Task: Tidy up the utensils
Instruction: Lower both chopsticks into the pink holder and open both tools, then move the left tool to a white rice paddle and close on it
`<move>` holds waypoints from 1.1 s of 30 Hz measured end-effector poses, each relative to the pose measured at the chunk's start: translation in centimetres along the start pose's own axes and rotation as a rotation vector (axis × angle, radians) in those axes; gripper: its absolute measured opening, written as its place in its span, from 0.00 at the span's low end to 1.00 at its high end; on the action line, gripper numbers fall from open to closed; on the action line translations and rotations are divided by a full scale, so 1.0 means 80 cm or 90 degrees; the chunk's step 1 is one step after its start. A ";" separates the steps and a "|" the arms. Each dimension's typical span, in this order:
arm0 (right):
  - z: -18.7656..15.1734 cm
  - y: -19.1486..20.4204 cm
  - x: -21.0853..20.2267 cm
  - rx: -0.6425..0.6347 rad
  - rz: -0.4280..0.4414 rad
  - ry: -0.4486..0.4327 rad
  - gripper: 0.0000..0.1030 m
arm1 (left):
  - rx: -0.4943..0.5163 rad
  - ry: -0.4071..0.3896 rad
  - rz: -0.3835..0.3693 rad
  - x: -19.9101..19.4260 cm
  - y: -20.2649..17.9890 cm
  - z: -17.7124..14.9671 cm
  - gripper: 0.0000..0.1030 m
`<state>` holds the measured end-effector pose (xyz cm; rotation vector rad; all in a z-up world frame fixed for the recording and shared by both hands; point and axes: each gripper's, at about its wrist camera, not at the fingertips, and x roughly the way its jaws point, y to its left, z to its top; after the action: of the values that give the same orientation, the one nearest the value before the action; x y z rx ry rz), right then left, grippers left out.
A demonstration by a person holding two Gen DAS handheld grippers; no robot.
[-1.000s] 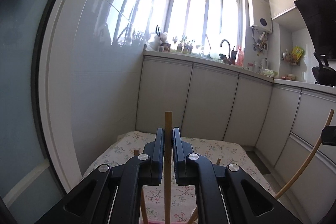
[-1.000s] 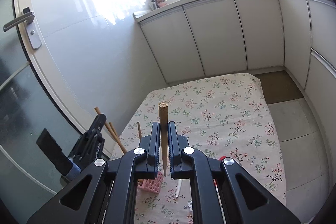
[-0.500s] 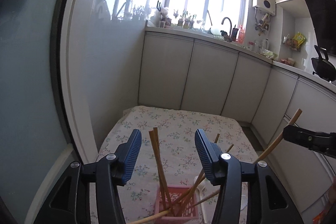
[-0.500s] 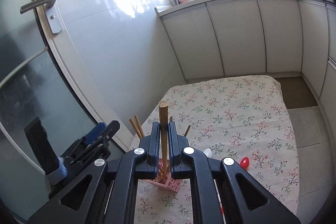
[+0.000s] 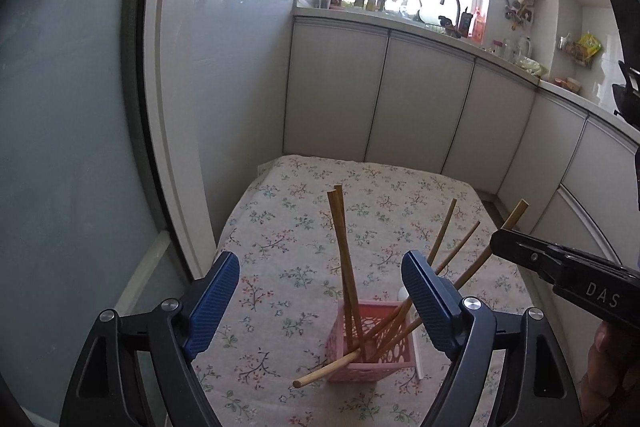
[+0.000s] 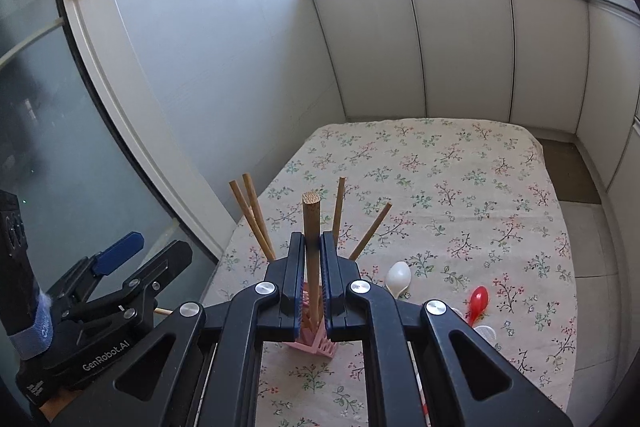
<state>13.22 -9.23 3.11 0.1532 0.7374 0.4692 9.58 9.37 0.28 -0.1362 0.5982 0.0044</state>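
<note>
Right gripper [image 6: 310, 259]: jaws narrow, clamped on one wooden chopstick [image 6: 311, 227], long axis near upright, blunt end above the fingers, thin end running down between them toward the pink holder [image 6: 320, 345]. Holder directly below and just ahead of those fingertips; lower tip hidden behind the jaws, so cannot tell whether already inside the rim. Left gripper [image 5: 320, 299]: jaws wide and opening, nothing pressed between pads; holder [image 5: 372, 347] ahead between the fingers, several chopsticks leaning out of it. White spoon [image 6: 398, 277] and red spoon [image 6: 478, 301] on the floral cloth [image 6: 440, 187], right of right fingers, partly cut off.
</note>
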 end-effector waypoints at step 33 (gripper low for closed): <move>-0.058 -0.178 -0.111 0.152 -0.113 0.102 0.59 | 0.149 0.141 -0.122 -0.040 -0.118 -0.051 0.84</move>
<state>9.45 -26.10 0.88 0.2729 0.9544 0.2249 5.10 -0.36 -0.07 0.0346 0.8003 -0.2690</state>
